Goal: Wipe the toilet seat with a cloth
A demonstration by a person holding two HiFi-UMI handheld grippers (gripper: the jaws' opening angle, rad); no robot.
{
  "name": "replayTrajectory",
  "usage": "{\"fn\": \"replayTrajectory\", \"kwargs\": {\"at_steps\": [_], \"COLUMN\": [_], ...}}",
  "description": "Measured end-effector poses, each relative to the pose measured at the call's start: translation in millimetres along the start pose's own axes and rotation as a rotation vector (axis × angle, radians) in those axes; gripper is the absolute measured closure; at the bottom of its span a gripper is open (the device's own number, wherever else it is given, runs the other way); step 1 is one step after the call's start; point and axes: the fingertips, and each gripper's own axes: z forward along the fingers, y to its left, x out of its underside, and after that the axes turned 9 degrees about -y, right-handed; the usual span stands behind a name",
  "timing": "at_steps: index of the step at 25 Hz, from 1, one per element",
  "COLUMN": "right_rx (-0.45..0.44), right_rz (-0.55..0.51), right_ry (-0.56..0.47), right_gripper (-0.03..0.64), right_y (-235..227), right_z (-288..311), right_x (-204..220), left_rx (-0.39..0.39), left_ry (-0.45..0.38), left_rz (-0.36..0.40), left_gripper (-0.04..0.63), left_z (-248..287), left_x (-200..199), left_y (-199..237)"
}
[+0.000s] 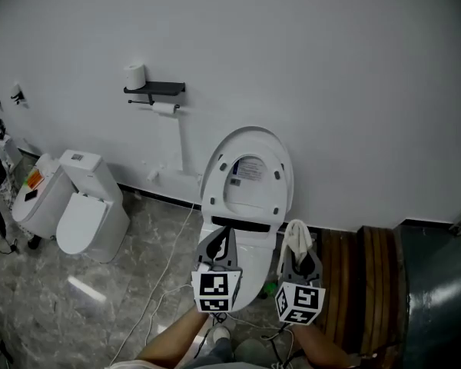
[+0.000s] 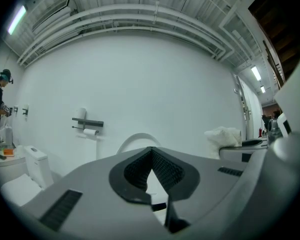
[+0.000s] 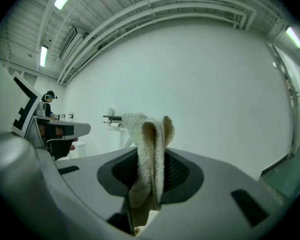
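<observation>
Where grey marble floor (image 1: 100,306) meets the white wall (image 1: 338,83), one toilet (image 1: 246,141) stands with its lid raised. Two paper rolls (image 1: 136,75) are at the shelf (image 1: 157,88). The left gripper (image 1: 219,241) has its jaws clenched and empty. The right gripper (image 1: 298,254) jaws grasp one cloth (image 1: 296,235), held just right of the bowl.

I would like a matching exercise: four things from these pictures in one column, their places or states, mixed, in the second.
1. white oval plastic toilet lid
2. beige terry cloth
3. white toilet paper roll
4. left hand-held gripper

a. stands on black shelf
b. shut, empty
c. raised against wall
d. clamped in right hand-held gripper

Pairs: 1-c, 2-d, 3-a, 4-b
</observation>
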Motion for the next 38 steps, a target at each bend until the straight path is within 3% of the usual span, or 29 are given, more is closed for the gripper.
{"fn": "replayTrajectory", "kwargs": {"at_steps": [10,16,21,28,32,38], "right_rx": [-0.046,-0.136,-0.204,-0.273,-0.266,-0.257], "right_rz": [-0.070,-0.266,-0.496,-0.898,-1.129,-1.317], "right_ry": [0.056,0.131,0.125,0.074,0.035,0.075], "right_gripper": [0.522,0.522,0.522,0.522,0.522,0.522], "right_y": [-16.8,-28.0,-31.7,-23.7,-22.5,-32.6], "right_z": [68.3,127.2,178.2,237.2,266.8,300.2], "right_x": [52.4,88.9,108.8,122.2,125.0,139.4], "left_rx": [-0.054,-0.055,-0.041,-0.057,-0.071,-0.091], "left_ry": [0.062,0.115,0.107,0.118,0.116,0.107], "left_rz": [-0.018,0.009,0.061,0.043,0.049,0.064], "left_gripper": [0.597,0.597,0.597,0.597,0.597,0.597], "left_z": [42.1,61.9,83.8,113.2,125.6,140.2], "left_x": [63.4,96.4,110.5,132.7,139.8,144.2], "left_y": [11.3,13.5,16.5,14.1,18.4,35.1]}}
